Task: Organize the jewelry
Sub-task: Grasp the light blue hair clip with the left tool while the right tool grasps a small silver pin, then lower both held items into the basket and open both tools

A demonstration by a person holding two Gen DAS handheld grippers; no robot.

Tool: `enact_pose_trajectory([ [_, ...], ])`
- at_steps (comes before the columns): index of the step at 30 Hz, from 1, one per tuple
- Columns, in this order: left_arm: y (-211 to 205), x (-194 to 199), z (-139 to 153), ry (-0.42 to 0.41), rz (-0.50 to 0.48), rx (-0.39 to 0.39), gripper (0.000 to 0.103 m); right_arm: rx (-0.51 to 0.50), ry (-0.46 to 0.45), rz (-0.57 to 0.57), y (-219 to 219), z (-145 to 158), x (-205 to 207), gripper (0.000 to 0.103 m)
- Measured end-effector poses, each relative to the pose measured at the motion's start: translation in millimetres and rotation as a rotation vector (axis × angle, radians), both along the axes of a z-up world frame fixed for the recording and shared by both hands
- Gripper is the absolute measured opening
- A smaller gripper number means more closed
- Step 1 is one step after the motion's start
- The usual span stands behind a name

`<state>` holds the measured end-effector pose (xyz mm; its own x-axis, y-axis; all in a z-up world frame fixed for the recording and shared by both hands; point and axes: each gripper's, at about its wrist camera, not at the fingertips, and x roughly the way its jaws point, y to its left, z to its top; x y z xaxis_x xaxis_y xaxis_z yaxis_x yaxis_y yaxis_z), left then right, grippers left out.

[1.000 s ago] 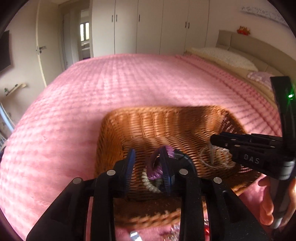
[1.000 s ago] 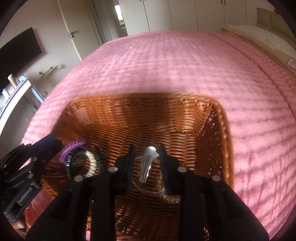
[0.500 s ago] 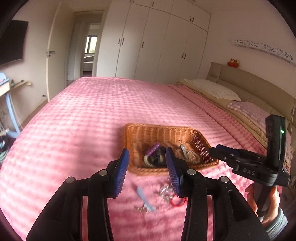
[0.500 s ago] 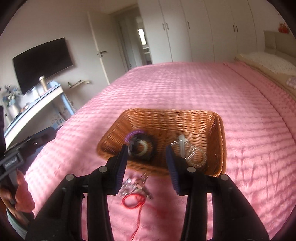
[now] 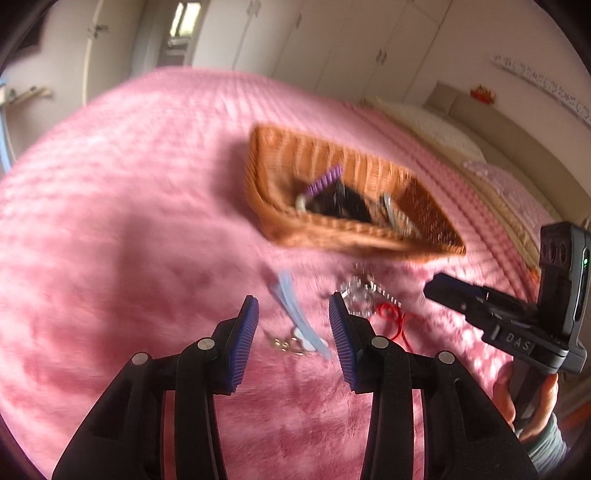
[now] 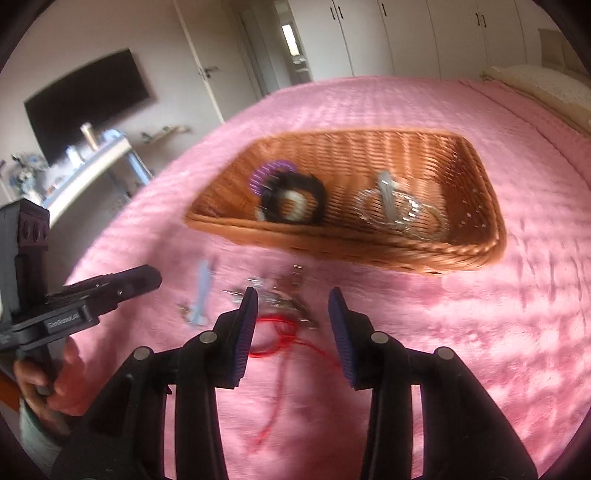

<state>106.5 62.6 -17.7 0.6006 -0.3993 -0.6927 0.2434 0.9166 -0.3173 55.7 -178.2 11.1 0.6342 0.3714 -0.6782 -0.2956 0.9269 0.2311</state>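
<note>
A wicker basket sits on the pink bedspread. It holds a purple coil tie, dark and pearl bracelets, a silver clip and clear bracelets. In front of it on the bedspread lie a light blue clip, a small gold piece, a silver chain tangle and a red cord. My left gripper is open and empty over the blue clip. My right gripper is open and empty over the red cord.
The pink bedspread stretches all around. Pillows and headboard are at the right. A desk with a television above it stands left of the bed. White wardrobes line the far wall.
Both grippers left their pieces in the basket, opened and pulled back. Since then they have come down toward the loose pieces in front of the basket.
</note>
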Motion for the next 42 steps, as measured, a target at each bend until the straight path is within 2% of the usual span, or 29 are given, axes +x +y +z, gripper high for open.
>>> enact_pose_trajectory([
  [6,-9,19,-16,0.055,0.025,0.021,0.038,-0.074,0.013,0.045,16,-12,9,0.033],
  [10,-14,24,-19,0.061,0.031,0.045,0.034,-0.141,0.019,0.066,32,-18,19,0.025],
  [18,-23,30,-25,0.063,0.028,0.069,0.033,-0.202,0.039,0.106,50,-31,24,0.025],
  [20,-26,31,-26,0.066,0.025,0.079,0.025,-0.215,0.052,0.085,51,-33,28,0.025],
  [22,-29,31,-28,0.066,0.023,0.1,0.015,-0.207,0.068,0.073,49,-36,32,0.018],
  [24,-29,32,-29,0.063,0.023,0.101,0.011,-0.181,0.07,0.072,46,-35,32,0.005],
  [32,-34,19,-22,-0.001,-0.019,0.086,0.011,-0.139,0.055,0.07,37,-31,16,0.004],
  [42,-33,3,-10,-0.086,-0.06,0.016,0.011,-0.001,0.031,0.017,-2,-18,-15,0.004],
])
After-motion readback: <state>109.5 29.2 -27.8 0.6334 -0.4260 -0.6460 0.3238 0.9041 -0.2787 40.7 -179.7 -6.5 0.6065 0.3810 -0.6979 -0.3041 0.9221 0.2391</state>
